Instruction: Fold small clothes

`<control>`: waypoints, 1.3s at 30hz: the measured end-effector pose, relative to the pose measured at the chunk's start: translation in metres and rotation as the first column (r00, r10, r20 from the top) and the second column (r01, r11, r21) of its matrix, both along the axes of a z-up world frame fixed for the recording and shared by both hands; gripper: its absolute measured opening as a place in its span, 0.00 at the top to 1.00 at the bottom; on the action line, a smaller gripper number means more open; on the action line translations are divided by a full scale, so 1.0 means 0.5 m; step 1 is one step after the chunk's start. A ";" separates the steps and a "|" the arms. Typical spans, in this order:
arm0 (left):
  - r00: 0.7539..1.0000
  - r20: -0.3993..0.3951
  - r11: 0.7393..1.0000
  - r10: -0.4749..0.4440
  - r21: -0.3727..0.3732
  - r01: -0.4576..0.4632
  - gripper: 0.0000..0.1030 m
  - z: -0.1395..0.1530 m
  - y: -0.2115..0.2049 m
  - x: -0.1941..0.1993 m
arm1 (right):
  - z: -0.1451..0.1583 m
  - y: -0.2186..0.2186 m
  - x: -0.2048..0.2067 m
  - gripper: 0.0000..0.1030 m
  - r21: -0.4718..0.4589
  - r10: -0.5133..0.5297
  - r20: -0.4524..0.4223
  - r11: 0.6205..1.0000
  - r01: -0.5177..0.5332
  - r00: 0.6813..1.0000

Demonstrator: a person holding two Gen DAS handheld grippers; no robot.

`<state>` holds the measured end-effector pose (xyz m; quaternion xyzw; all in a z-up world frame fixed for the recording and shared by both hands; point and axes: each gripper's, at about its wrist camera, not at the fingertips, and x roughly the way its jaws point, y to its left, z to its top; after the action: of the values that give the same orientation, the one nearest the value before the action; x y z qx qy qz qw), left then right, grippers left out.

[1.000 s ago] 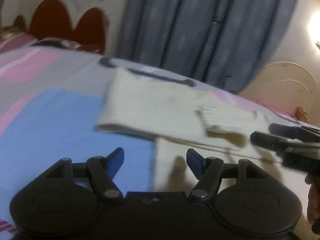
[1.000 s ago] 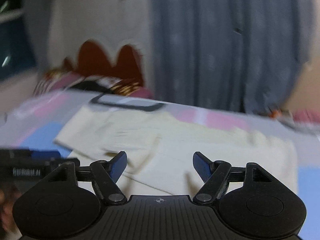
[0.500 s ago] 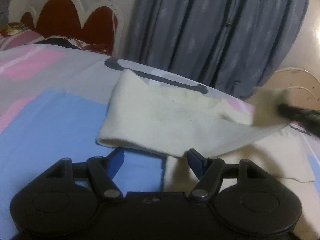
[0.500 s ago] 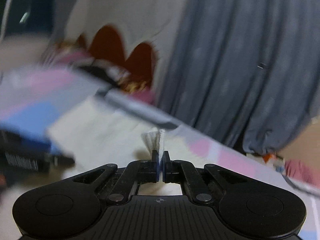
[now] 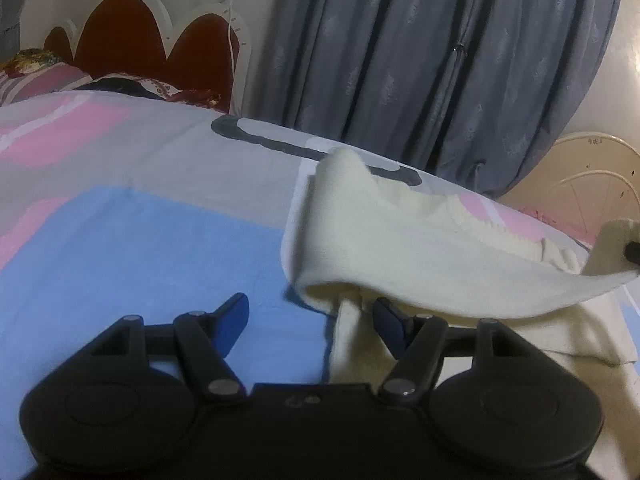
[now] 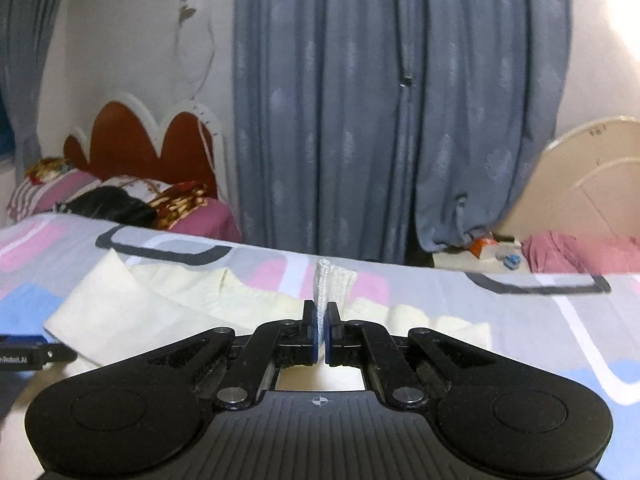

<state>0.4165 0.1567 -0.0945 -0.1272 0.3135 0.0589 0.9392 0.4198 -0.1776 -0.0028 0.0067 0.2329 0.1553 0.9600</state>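
Right tongs (image 6: 321,336) clamped on ribbed cuff (image 6: 330,284) of cream sweater (image 5: 360,236), sleeve lifted off the bed (image 5: 160,240) and stretched right. Left tongs (image 5: 310,318) wide apart, gripping nothing, low by sweater's near left edge. No containers visible

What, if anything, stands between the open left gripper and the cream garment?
Nothing visible. The left gripper, jaws apart, hangs just over the bedsheet at the garment's near edge, with cloth already between its jaws. The right gripper is shut on the garment's knit cuff, lifting that end.
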 end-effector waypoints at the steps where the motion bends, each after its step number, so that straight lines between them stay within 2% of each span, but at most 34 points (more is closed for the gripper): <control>1: 1.000 0.000 1.000 -0.002 -0.004 0.002 0.36 0.000 0.002 0.000 | 0.004 -0.013 -0.006 0.98 0.008 -0.013 0.000 1.000 0.013 1.000; 5: 1.000 -0.003 1.000 -0.016 -0.006 0.016 0.37 -0.002 0.006 0.001 | -0.008 -0.076 -0.011 0.98 0.048 -0.072 -0.050 0.996 0.074 0.996; 9: 1.000 -0.004 1.000 -0.022 0.002 0.022 0.37 -0.002 0.005 0.003 | -0.053 -0.120 -0.011 0.98 0.076 -0.114 -0.137 0.989 0.125 0.984; 13: 1.000 -0.006 1.000 -0.025 0.015 0.025 0.37 -0.005 0.001 0.004 | -0.083 -0.149 -0.023 0.98 0.110 -0.109 -0.194 0.985 0.132 0.975; 20: 1.000 -0.007 0.999 -0.025 0.028 0.025 0.37 -0.007 -0.007 0.006 | -0.085 -0.185 -0.017 0.97 0.212 -0.101 -0.249 0.965 0.156 0.963; 22: 1.000 -0.006 0.999 -0.026 0.028 0.026 0.37 -0.007 -0.008 0.006 | -0.080 -0.198 -0.018 0.87 0.232 -0.119 -0.252 0.956 0.180 0.960; 24: 1.000 -0.006 0.999 -0.025 0.028 0.026 0.37 -0.006 -0.008 0.007 | -0.077 -0.214 -0.024 0.53 0.260 -0.137 -0.250 0.944 0.202 0.959; 25: 1.000 -0.006 0.999 -0.025 0.030 0.026 0.37 -0.007 -0.010 0.008 | -0.077 -0.222 -0.028 0.49 0.283 -0.136 -0.246 0.937 0.205 0.960; 28: 1.000 -0.008 0.999 -0.026 0.040 0.026 0.37 -0.007 -0.013 0.009 | -0.083 -0.228 -0.017 0.50 0.303 -0.116 -0.276 0.932 0.200 0.954; 29: 1.000 -0.009 0.999 -0.026 0.041 0.026 0.37 -0.007 -0.014 0.011 | -0.082 -0.224 -0.010 0.57 0.290 -0.118 -0.282 0.935 0.202 0.952; 30: 1.000 -0.009 0.999 -0.026 0.040 0.026 0.37 -0.007 -0.014 0.011 | -0.081 -0.222 -0.004 0.81 0.270 -0.119 -0.286 0.942 0.199 0.951; 31: 1.000 -0.009 0.999 -0.026 0.039 0.027 0.37 -0.007 -0.013 0.010 | -0.080 -0.219 -0.001 0.95 0.255 -0.118 -0.290 0.947 0.195 0.950; 32: 1.000 -0.009 0.999 -0.026 0.039 0.027 0.37 -0.007 -0.013 0.011 | -0.075 -0.217 -0.003 0.95 0.247 -0.118 -0.278 0.950 0.190 0.953; 35: 1.000 -0.008 0.999 -0.025 0.043 0.026 0.37 -0.007 -0.014 0.011 | -0.032 -0.209 -0.042 0.95 0.237 -0.107 -0.115 0.963 0.132 0.988; 37: 1.000 -0.008 0.999 -0.025 0.047 0.026 0.37 -0.007 -0.015 0.012 | -0.024 -0.204 -0.062 0.95 0.213 -0.094 -0.040 0.972 0.101 0.995; 38: 1.000 -0.008 0.999 -0.026 0.047 0.026 0.37 -0.007 -0.014 0.012 | -0.036 -0.201 -0.061 0.95 0.194 -0.092 -0.045 0.976 0.099 0.995; 39: 1.000 -0.009 0.998 -0.026 0.048 0.026 0.37 -0.007 -0.015 0.013 | -0.057 -0.198 -0.049 0.95 0.164 -0.098 -0.100 0.980 0.114 0.990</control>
<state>0.4227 0.1493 -0.0977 -0.1002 0.3176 0.0548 0.9413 0.3955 -0.2767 -0.0311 0.1077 0.2621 0.1227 0.9511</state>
